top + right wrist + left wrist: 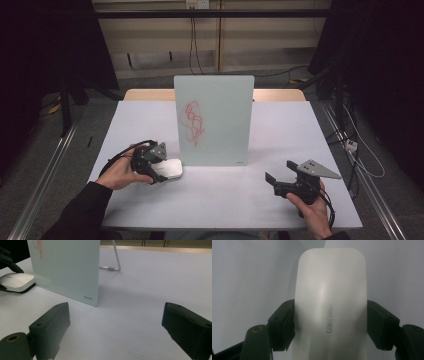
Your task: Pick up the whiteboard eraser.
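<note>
Your right gripper [278, 175] hangs near you at the right of the table [280, 200], jaws spread wide with nothing between them, as the right gripper view shows. Across at the left, your left gripper [159, 169] is clamped on the eraser [169, 168], a white rounded block lying flat on the table just beside the lower left corner of the board [214, 120]. In the left gripper view both pads [284, 325] press the eraser's [329, 302] long sides. Beyond it the board stands upright on its wire stand [113, 266], a red scribble [193, 122] on its face. The step in hand looks like the pick-up: the grip is made, the lift not yet. Your next move likely calls for raising the eraser clear of the table and bringing its flat face onto the scribble without tipping the board back.
</note>
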Demonstrator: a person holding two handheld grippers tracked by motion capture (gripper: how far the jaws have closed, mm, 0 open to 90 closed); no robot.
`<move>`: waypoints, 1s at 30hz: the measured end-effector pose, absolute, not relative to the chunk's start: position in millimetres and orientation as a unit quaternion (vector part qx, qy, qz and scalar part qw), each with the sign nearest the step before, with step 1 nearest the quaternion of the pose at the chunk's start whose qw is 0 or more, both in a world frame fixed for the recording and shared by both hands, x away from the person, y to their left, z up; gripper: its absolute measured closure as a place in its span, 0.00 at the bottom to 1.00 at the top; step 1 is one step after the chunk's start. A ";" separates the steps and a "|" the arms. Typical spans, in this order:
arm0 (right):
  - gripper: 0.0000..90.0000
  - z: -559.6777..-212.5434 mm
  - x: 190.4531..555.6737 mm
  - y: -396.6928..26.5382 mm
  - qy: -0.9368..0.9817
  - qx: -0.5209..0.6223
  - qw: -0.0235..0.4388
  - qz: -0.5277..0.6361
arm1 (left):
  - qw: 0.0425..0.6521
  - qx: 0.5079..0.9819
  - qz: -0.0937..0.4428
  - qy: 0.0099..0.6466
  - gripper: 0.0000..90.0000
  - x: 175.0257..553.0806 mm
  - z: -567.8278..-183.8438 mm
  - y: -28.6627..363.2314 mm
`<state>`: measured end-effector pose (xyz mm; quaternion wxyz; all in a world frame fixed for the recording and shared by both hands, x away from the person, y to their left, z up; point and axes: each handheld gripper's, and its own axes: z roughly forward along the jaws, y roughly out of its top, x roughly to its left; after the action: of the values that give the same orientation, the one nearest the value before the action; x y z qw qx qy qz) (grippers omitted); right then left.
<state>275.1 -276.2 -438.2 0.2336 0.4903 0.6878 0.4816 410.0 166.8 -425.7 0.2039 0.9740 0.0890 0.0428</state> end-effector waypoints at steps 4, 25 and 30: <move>0.09 -438.1 275.1 -276.3 0.687 0.490 0.233 0.483 | 0.203 0.974 0.039 0.093 0.34 408.5 -424.9 167.0; 0.09 -437.9 274.7 -276.4 0.687 0.491 0.231 0.483 | 0.252 0.960 0.020 0.119 0.35 398.4 -417.4 172.5; 0.09 -438.0 274.9 -276.4 0.687 0.492 0.232 0.483 | 0.270 0.955 0.013 0.123 0.34 394.6 -416.0 176.7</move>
<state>274.9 -276.4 -438.0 0.2318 0.4916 0.6868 0.4826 394.6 176.7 -416.0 0.2704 0.9547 0.1234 0.0127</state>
